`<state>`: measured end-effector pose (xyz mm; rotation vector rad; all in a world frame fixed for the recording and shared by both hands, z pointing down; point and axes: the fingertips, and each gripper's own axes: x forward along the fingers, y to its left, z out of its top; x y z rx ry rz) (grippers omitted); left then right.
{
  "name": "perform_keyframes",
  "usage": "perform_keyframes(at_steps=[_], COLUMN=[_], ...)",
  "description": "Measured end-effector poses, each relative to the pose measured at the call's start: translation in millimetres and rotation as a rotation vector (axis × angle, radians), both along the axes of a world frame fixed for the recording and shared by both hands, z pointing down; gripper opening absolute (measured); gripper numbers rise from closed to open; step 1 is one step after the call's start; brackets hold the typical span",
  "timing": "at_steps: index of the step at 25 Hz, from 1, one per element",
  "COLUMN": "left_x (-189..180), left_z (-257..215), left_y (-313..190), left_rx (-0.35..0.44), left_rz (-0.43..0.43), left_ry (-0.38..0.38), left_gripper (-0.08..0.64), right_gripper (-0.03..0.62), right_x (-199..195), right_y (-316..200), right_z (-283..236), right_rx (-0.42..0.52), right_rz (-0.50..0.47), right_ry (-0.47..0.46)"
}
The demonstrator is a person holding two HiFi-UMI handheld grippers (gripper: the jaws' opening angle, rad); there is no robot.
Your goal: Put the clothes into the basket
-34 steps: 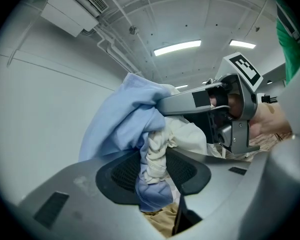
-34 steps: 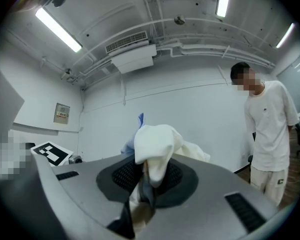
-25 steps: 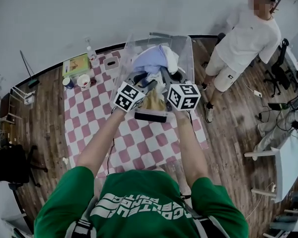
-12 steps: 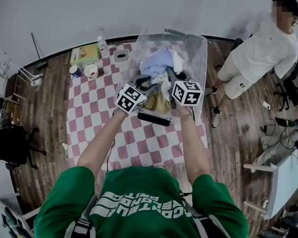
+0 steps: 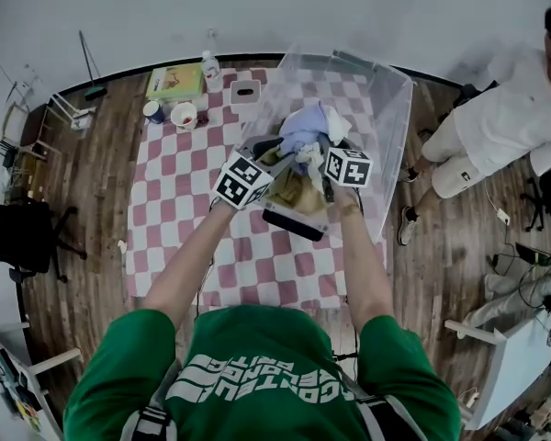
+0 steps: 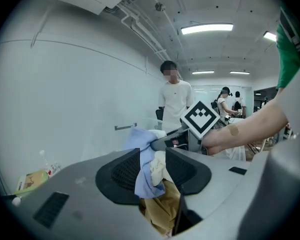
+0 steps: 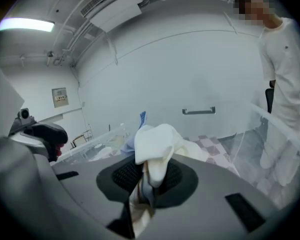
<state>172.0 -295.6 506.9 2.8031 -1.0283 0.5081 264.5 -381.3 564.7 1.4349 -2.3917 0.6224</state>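
A bundle of clothes (image 5: 305,141), pale blue, white and tan, hangs over the clear plastic basket (image 5: 393,108). Both grippers hold it from either side. My left gripper (image 5: 268,154) is shut on the pale blue, white and tan cloth (image 6: 149,176), seen bunched between its pads in the left gripper view. On the other side, the right gripper (image 5: 326,159) is shut on white and blue cloth (image 7: 152,156), which fills the narrow gap of its jaws. The basket stands on the red-and-white checkered mat (image 5: 188,191).
A bottle (image 5: 208,64), a mug (image 5: 184,116), a can (image 5: 153,111), a small white box (image 5: 244,91) and a green-yellow box (image 5: 175,81) sit at the mat's far left. A person in white (image 5: 505,127) stands to the right of the basket. A chair (image 5: 18,237) is at the left.
The view has shifted, so the basket and mat now sit further right and lower in the frame. Both grippers have stayed shut on the bundle over the basket.
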Motion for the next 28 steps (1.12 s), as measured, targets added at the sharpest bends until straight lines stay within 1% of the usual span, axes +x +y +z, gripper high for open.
perform_keyframes(at_steps=[6, 11, 13, 16, 21, 24, 28], left_x=[-9.1, -10.3, -10.0, -10.0, -10.4, -10.0, -13.4], left_z=[-0.4, 1.6, 2.9, 3.4, 6.3, 8.5, 10.7], left_y=[-6.1, -10.8, -11.1, -10.6, -10.9, -7.0, -1.8], left_rx=[-0.015, -0.033, -0.043, -0.056, -0.085, -0.110, -0.121], left_rz=[-0.036, -0.043, -0.042, -0.046, -0.057, -0.051, -0.047], left_ry=[0.021, 0.023, 0.019, 0.022, 0.027, 0.031, 0.028], left_gripper=[0.160, 0.160, 0.141, 0.059, 0.009, 0.005, 0.005], right_gripper=[0.067, 0.067, 0.067, 0.067, 0.067, 0.067, 0.067], right_x=[-8.8, -12.0, -12.4, -13.8, -19.4, -22.6, -24.8], right_y=[-13.2, -17.5, -16.8, -16.2, -17.4, -14.4, -12.7], right_z=[48.5, 88.1, 100.1, 110.9, 125.4, 135.4, 135.8], right_rx=[-0.127, -0.213, -0.237, -0.251, -0.262, -0.279, -0.278], right_rz=[-0.043, -0.078, -0.087, -0.100, -0.135, -0.154, -0.153], right_ry=[0.075, 0.107, 0.113, 0.115, 0.126, 0.137, 0.156])
